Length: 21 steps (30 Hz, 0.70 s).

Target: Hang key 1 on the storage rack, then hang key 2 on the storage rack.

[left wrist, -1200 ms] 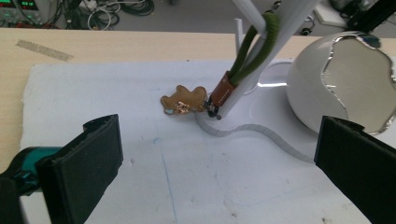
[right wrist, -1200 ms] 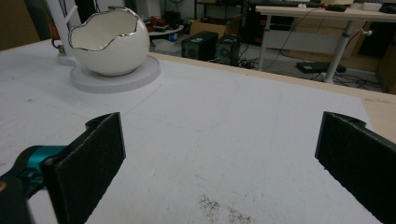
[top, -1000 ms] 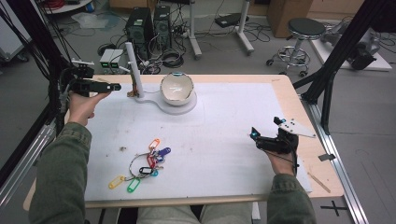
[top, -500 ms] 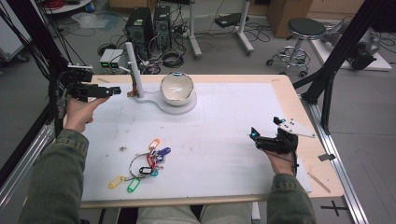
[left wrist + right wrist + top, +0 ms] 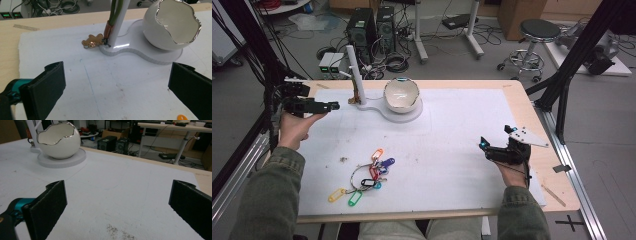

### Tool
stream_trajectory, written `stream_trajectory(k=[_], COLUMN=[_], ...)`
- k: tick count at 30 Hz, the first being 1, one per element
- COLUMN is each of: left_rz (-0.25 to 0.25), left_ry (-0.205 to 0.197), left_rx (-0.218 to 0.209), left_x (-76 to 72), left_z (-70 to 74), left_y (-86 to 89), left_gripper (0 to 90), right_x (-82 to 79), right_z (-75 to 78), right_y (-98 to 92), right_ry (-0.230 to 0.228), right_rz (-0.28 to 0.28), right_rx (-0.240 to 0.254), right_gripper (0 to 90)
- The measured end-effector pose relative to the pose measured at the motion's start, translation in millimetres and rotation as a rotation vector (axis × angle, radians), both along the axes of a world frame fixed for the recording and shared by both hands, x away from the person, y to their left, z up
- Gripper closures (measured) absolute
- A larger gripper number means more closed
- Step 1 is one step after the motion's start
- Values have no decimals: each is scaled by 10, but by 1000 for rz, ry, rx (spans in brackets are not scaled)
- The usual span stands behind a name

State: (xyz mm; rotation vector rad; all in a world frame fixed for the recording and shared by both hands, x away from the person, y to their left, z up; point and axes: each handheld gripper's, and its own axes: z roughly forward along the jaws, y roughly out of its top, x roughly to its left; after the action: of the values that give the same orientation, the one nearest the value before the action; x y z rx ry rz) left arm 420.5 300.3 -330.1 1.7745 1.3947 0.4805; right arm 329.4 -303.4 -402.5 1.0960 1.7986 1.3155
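**White ceramic and a thin post: where the reach could snag**

White glazed ceramic is the fragile part here: the egg-shaped bowl (image 5: 172, 25) with its jagged silver rim sits on a white stand base (image 5: 140, 53), and a thin upright post (image 5: 354, 75) rises just beside it, with a small brown gingerbread-shaped charm (image 5: 93, 40) lying at its foot. The left gripper (image 5: 332, 105) hovers near that post at the table's far left, jaws spread wide and empty. The right gripper (image 5: 483, 145) sits low at the right side of the white mat (image 5: 452, 150), also wide open, holding nothing.

The bunch of keys with coloured tags (image 5: 367, 175) lies near the front edge, well apart from both grippers.

Judging from this, the likeliest trouble is the left gripper's wide jaws clipping the post or bowl and tipping the stand. The loose tags could also slip out of a shallow pinch.
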Motion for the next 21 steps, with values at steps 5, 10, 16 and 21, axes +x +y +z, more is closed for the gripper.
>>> stream_trajectory(k=[5, 10, 16, 21], left_rz=[-10, -24, -58, -66], left_ry=[8, 2, -20, -23], left_rx=[-14, -17, -17, -14], left_x=[-60, -140, -219, -276], left_z=[-52, -57, -6, -17], left_y=[-30, -73, -150, -177], left_gripper=[16, 16, 16, 16], right_x=[8, 19, 21, 18], right_z=[-3, -2, 1, 1], right_y=[3, 21, 17, 22], right_ry=[3, 3, 2, 4], right_rz=[1, 3, -1, 2], right_rx=[0, 3, 6, -1], right_gripper=[7, 7, 7, 7])
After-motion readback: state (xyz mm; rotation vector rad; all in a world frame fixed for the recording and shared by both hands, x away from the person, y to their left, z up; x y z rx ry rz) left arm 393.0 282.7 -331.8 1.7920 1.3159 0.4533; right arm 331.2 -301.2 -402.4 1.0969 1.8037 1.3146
